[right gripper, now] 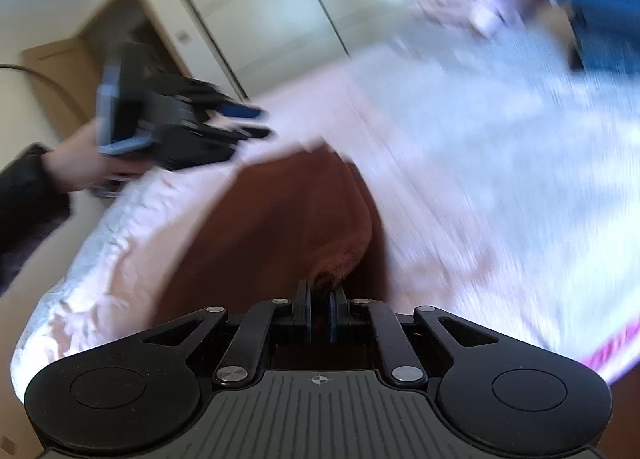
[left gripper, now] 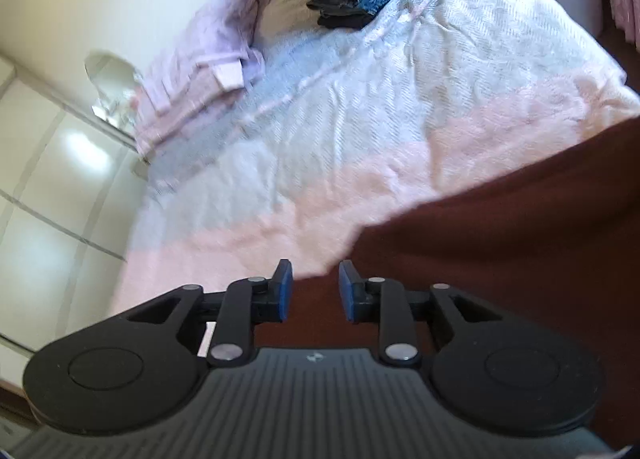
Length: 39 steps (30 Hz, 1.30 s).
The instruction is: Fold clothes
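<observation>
Your left tool (left gripper: 315, 291) hovers with its blue-padded fingers (left gripper: 285, 291) parted and nothing between them, your hand (right gripper: 86, 163) gripping it from a dark sleeve (right gripper: 28, 195) over the near edge of the bed. The dark maroon fleece garment (left gripper: 500, 259) lies on the pale pink-and-white woven bedspread (left gripper: 360, 119), its edge just under and to the right of that tool. Your right tool (right gripper: 319, 317) is clenched on a bunched fold of the maroon garment, lifting it.
</observation>
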Tool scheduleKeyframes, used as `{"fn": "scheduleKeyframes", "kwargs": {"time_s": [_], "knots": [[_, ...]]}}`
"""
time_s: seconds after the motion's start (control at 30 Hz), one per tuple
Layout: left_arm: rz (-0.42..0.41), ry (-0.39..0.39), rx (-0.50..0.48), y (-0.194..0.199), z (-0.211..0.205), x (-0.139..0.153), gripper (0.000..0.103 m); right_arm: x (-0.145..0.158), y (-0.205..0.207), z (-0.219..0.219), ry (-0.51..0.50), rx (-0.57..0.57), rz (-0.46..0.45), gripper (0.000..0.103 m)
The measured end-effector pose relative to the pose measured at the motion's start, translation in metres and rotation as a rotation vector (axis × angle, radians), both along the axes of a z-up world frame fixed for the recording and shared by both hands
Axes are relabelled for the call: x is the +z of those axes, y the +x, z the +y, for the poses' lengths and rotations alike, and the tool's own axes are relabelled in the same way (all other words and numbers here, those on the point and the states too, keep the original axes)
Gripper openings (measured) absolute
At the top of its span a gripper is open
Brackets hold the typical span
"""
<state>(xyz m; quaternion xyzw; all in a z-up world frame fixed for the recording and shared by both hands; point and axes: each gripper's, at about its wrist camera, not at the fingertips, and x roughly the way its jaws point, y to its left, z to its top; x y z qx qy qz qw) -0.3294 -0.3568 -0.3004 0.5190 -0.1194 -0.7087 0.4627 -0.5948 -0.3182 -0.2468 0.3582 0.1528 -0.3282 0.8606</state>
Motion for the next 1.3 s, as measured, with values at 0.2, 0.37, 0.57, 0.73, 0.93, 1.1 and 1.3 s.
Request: {"fn": "scheduleKeyframes", "kwargs": {"time_s": [0.2, 0.37, 0.57, 0.73, 0.93, 1.1, 1.3], "knots": [[0.061, 0.083, 0.132, 0.046, 0.042, -0.008, 0.034, -0.018, -0.014, -0.014, 0.086, 0.009, -0.027, 0.007], [0.141, 0.09, 0.189, 0.062, 0.094, -0.005, 0.034, -0.005, -0.041, -0.007, 0.076, -0.041, -0.055, 0.006], [0.194, 0.087, 0.177, 0.052, 0.139, -0.008, 0.036, -0.022, -0.048, -0.006, 0.165, -0.068, -0.025, 0.004], [0.28, 0.079, 0.162, 0.043, 0.175, -0.002, 0.043, -0.003, -0.047, -0.003, 0.089, -0.074, -0.014, 0.014], [0.362, 0.085, 0.119, 0.018, 0.213, -0.008, 0.053, -0.003, -0.031, -0.016, 0.08, -0.052, -0.021, 0.078], [0.36, 0.069, 0.052, -0.007, 0.242, -0.021, 0.053, -0.002, -0.024, -0.019, 0.076, -0.031, 0.003, 0.053], [0.326, 0.067, -0.01, -0.034, 0.257, -0.039, 0.062, 0.002, -0.019, -0.019, 0.066, -0.009, 0.038, 0.012]]}}
